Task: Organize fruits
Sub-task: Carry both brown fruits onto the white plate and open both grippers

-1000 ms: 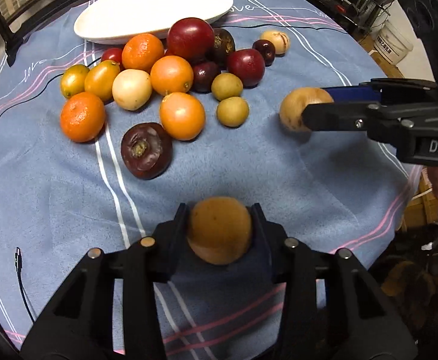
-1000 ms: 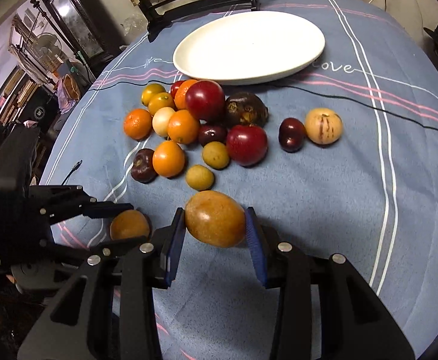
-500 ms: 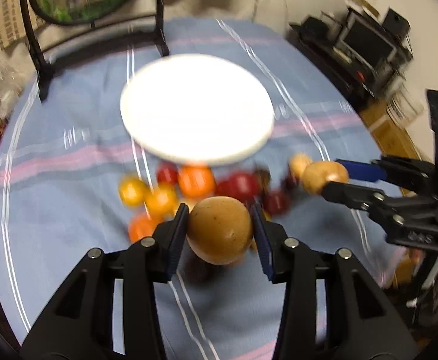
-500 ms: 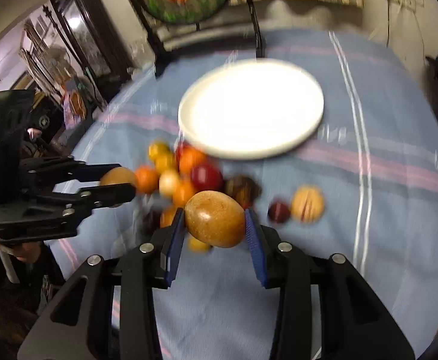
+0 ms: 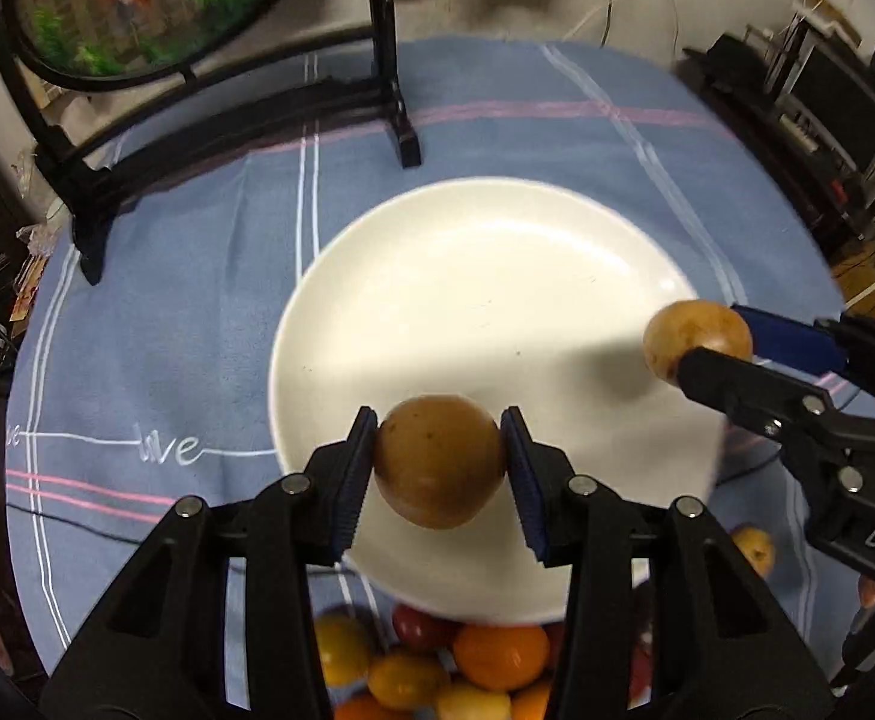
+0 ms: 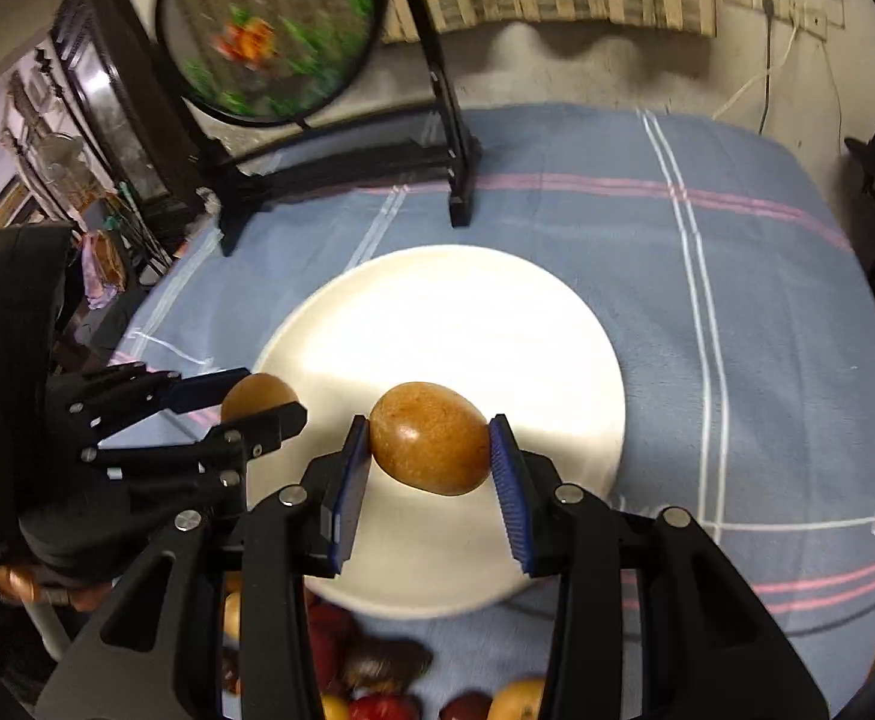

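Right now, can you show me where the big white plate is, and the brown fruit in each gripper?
White plate [image 5: 467, 276]: left wrist view, on its bare middle.
Left gripper's brown fruit [image 5: 439, 459]: left wrist view, on its front face.
Right gripper's brown fruit [image 6: 429, 437]: right wrist view, on its rounded top.

Both the left gripper [image 5: 440, 462] and right gripper [image 6: 431, 447] are black plastic, angular arms with silver screws, blue ribbed pads [image 5: 524, 483] (white "DAS" lettering on one body).
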`<action>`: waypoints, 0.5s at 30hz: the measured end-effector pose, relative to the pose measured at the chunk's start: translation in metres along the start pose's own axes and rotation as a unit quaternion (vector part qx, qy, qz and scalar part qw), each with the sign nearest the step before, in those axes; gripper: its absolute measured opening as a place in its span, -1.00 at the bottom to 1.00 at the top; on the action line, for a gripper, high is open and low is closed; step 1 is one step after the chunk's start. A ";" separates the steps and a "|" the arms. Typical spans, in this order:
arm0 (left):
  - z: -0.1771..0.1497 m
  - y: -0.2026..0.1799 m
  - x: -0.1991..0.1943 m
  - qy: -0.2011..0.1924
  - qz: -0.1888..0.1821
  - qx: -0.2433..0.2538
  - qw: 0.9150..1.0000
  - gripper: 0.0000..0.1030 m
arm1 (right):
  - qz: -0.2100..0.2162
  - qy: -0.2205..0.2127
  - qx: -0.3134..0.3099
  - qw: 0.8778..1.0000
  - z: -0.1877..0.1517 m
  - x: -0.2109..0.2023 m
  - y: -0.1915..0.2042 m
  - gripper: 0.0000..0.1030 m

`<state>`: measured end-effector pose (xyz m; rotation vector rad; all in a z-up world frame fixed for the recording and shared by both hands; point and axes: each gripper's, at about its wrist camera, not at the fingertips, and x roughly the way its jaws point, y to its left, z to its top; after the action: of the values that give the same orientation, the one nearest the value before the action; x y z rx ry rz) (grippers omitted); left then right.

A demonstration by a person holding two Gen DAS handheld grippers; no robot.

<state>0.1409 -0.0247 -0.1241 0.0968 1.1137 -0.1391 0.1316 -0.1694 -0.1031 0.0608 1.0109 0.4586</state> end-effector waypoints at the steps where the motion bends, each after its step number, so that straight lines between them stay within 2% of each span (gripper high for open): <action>1: 0.002 0.001 0.007 0.004 0.004 0.001 1.000 -0.16 | 0.000 0.006 0.000 1.000 0.003 0.010 -0.002 -0.22; 9: 0.007 -0.002 0.045 0.017 0.024 0.018 0.999 -0.15 | 0.008 0.034 0.001 0.999 0.014 0.046 -0.010 -0.18; 11: 0.008 -0.003 0.049 0.019 0.029 0.022 0.999 -0.14 | -0.003 0.042 -0.008 0.999 0.017 0.052 -0.008 -0.15; 12: 0.008 -0.003 0.051 0.022 0.034 0.023 0.999 0.14 | -0.004 0.047 -0.014 0.999 0.018 0.053 -0.007 0.12; 13: 0.008 -0.004 0.049 0.018 0.040 0.021 0.999 0.51 | 0.006 0.050 -0.015 0.999 0.019 0.052 -0.007 0.29; 15: 0.008 -0.003 0.042 0.000 0.033 0.018 0.999 0.53 | 0.015 0.025 -0.011 1.000 0.020 0.040 -0.008 0.32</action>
<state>0.1660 -0.0319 -0.1581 0.1657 1.1059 -0.0995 0.1687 -0.1573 -0.1268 0.0453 1.0547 0.5001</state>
